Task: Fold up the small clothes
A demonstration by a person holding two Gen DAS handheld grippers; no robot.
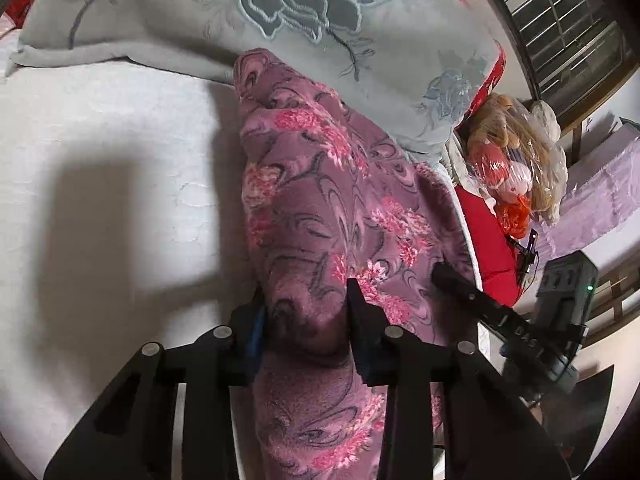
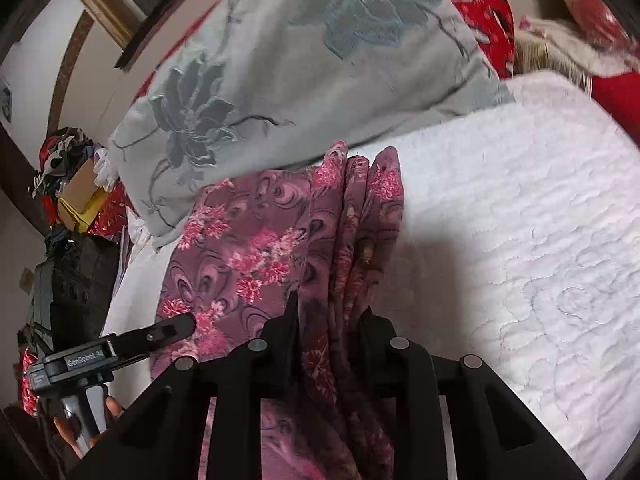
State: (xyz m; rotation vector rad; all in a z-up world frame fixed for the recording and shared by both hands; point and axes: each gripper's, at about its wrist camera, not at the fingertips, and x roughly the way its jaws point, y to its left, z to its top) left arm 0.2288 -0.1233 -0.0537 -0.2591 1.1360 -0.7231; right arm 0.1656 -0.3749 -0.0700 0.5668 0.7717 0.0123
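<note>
The left gripper [image 1: 306, 300] has its jaws clenched on a bunched fold of the purple floral garment [image 1: 320, 200], which runs away from the jaws across the white quilted bed [image 1: 100, 140] toward the grey flowered pillow [image 1: 180, 12]. The right gripper [image 2: 330, 312] likewise has its jaws pinched on a gathered, pleated edge of the same cloth, the flat part spreading to the left of those jaws. That view is somewhat blurred, so how many layers it holds is unclear.
</note>
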